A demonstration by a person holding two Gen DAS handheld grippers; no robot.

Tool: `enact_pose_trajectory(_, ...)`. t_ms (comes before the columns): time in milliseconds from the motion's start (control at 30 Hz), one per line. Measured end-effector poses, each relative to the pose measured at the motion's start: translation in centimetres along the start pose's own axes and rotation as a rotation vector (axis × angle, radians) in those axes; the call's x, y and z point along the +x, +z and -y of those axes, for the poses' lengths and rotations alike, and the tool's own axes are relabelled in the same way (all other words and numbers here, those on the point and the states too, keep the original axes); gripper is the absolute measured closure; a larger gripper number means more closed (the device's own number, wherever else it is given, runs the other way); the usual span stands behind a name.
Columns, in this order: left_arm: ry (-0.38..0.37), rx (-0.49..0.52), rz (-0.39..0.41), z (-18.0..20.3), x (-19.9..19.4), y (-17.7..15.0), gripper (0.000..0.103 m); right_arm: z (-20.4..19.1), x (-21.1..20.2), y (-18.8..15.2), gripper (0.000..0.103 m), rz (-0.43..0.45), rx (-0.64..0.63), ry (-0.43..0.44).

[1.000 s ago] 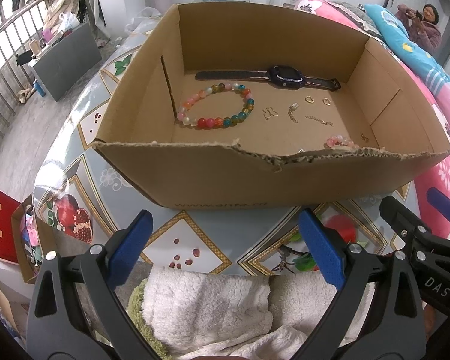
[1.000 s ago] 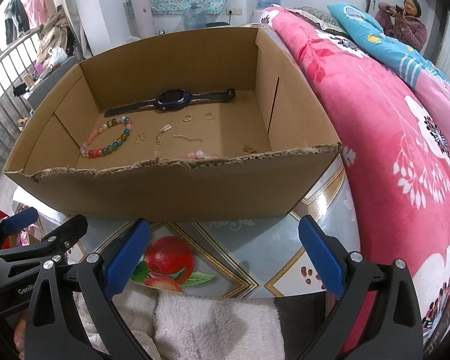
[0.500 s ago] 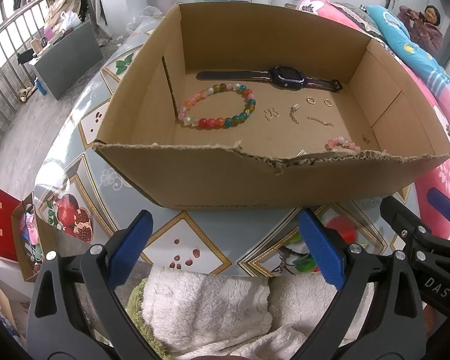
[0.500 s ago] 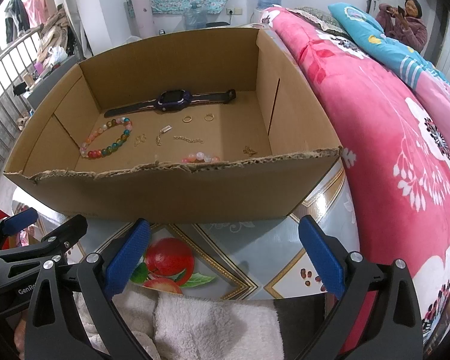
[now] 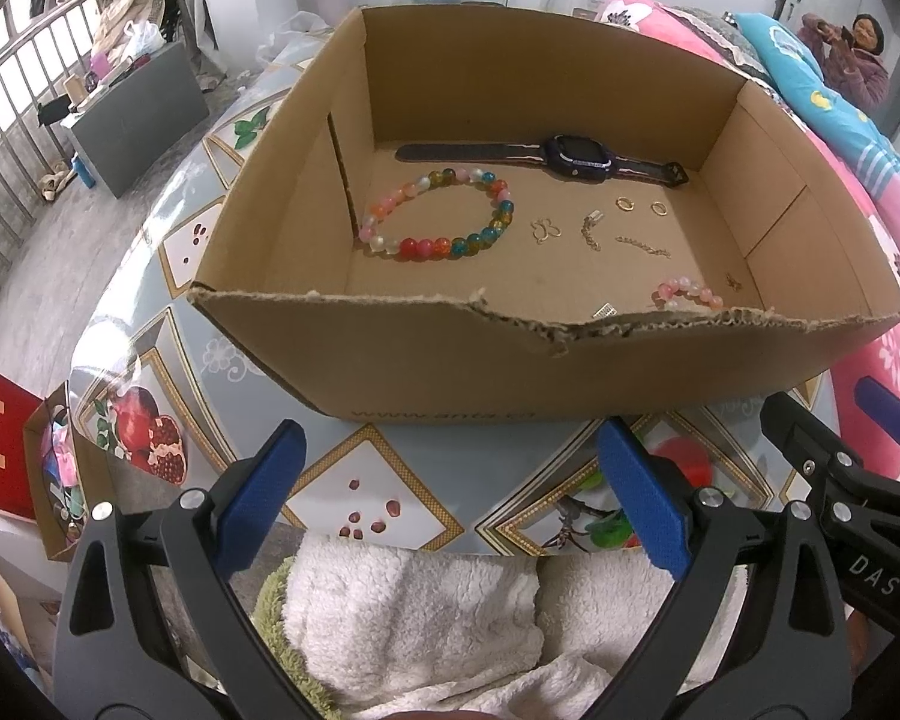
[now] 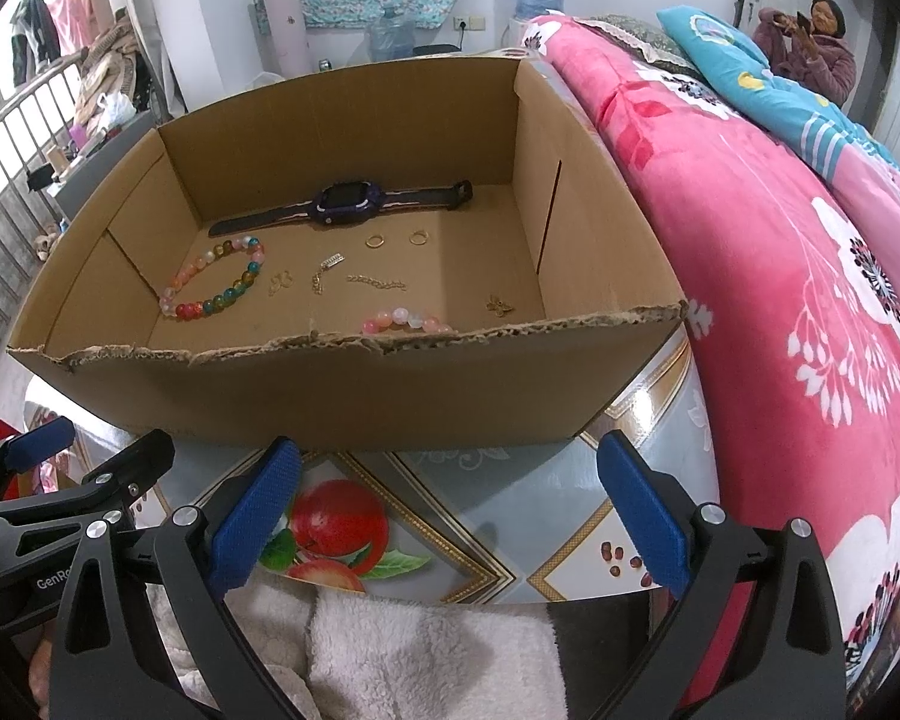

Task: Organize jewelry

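Note:
An open cardboard box (image 5: 450, 354) (image 6: 342, 390) stands on the patterned table. Inside lie a dark watch (image 5: 576, 159) (image 6: 345, 204), a multicoloured bead bracelet (image 5: 444, 222) (image 6: 216, 285), a smaller pink bead bracelet (image 5: 687, 293) (image 6: 405, 321), two gold rings (image 5: 624, 203) (image 6: 375, 241), short gold chains (image 5: 642, 245) (image 6: 378, 282) and small gold charms (image 5: 545, 230) (image 6: 498, 304). My left gripper (image 5: 450, 504) is open and empty in front of the box. My right gripper (image 6: 447, 510) is open and empty beside it.
The table (image 5: 168, 252) has a fruit-pattern cover. A pink floral bed quilt (image 6: 780, 240) lies right of the box. White fleece sleeves (image 5: 414, 618) show below the grippers. A red bag (image 5: 6, 450) stands on the floor at left. A person (image 6: 810, 48) sits at the far right.
Both grippers have risen slightly, so more of the box floor and the pink bracelet shows over the near wall. Nothing in the box has moved.

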State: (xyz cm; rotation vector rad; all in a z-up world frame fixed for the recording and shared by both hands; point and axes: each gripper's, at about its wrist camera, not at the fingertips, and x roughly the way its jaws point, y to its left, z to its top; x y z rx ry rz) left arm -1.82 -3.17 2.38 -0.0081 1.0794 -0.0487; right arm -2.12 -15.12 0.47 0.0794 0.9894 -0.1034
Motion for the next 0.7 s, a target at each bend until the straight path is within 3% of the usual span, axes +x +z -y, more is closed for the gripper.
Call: enact_pose_trajectory(700, 0.003, -0.001, 0.003, 0.06, 0.02, -0.03, 0.009, -0.06, 0.01, 0.05, 0.006, 0.0, 0.0, -0.001)
